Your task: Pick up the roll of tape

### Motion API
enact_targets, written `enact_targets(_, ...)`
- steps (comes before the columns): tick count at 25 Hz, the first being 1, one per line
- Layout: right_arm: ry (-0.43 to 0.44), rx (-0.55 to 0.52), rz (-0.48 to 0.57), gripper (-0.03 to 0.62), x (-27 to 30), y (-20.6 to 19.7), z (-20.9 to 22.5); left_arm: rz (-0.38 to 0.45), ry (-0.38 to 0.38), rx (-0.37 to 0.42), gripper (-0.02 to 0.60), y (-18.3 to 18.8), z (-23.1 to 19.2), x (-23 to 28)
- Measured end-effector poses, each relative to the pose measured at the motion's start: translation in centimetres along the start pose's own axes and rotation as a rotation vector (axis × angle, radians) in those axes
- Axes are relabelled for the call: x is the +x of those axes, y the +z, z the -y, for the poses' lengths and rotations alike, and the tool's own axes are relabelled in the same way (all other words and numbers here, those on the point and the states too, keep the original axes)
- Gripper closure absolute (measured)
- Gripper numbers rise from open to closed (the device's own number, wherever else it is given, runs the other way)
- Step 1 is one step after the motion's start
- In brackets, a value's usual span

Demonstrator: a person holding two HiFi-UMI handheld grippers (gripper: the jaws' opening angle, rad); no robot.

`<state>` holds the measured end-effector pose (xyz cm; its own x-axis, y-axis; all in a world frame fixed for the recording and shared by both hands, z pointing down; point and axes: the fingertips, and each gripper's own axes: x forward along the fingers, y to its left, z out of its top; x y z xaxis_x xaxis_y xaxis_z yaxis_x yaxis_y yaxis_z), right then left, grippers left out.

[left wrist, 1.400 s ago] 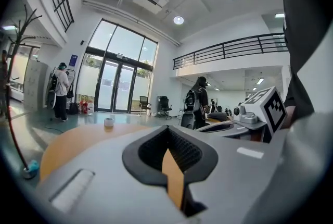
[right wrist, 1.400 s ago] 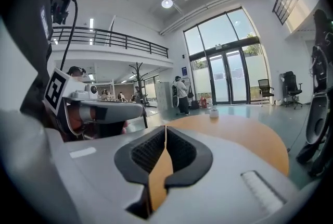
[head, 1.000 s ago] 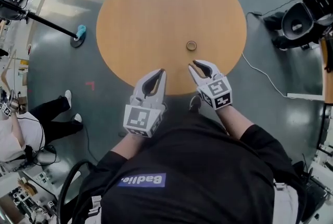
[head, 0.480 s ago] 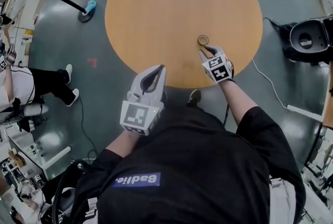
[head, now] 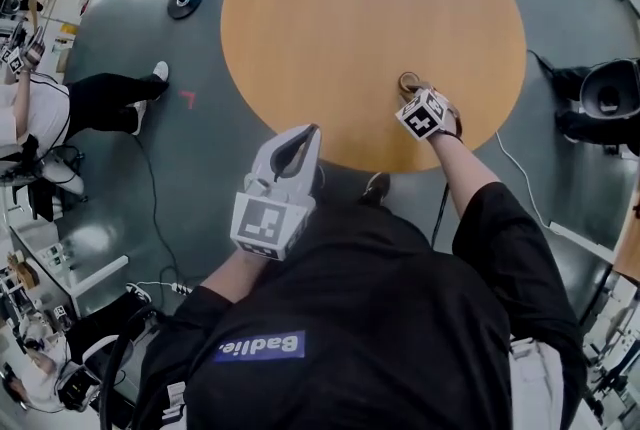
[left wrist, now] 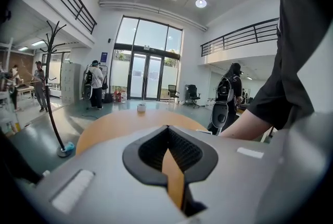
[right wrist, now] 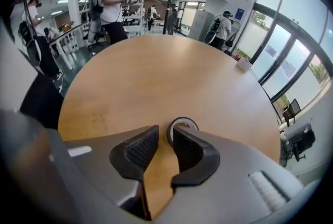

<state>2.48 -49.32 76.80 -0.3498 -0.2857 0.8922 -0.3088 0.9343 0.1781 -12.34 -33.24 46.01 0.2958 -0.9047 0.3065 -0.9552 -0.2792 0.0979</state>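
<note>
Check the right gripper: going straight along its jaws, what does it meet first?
The roll of tape, flat on the table just past the tips of the right gripper. It sits slightly off centre, so one jaw likely touches its wall first.

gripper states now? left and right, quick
Left gripper: shut, empty.
Right gripper: open, fingers at the roll of tape, not gripping it.

Left tool (head: 310,130) by the torso, jaws together; right tool (head: 410,90) outstretched, jaws slightly apart.
</note>
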Motion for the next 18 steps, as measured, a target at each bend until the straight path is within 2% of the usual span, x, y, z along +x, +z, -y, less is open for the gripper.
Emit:
enact_targets(3,-0.004,-0.102,-0.067,0.502,1.2,-0.8,0.4,-0.007,0.025,-0.006,0.572,-0.2,-0.5,-0.4)
enact_targets(8,0.014,-0.188,-0.136,0.509,2.3,-1.6,0.5,-0.013,0.052,-0.018,0.572,-0.6,-1.2,-1.3)
enact_targets(13,0.015,-0.242,-0.173,0.535,2.6,-1.4,0.2,-0.02,0.063,-0.023,0.572,-0.7,-2.0,-2.3)
enact_targets(18,0.001,-0.258,-0.159,0.546,2.3,-1.2,-0.4,-0.019,0.049,-0.023,0.572,-1.0,-2.2,-2.2)
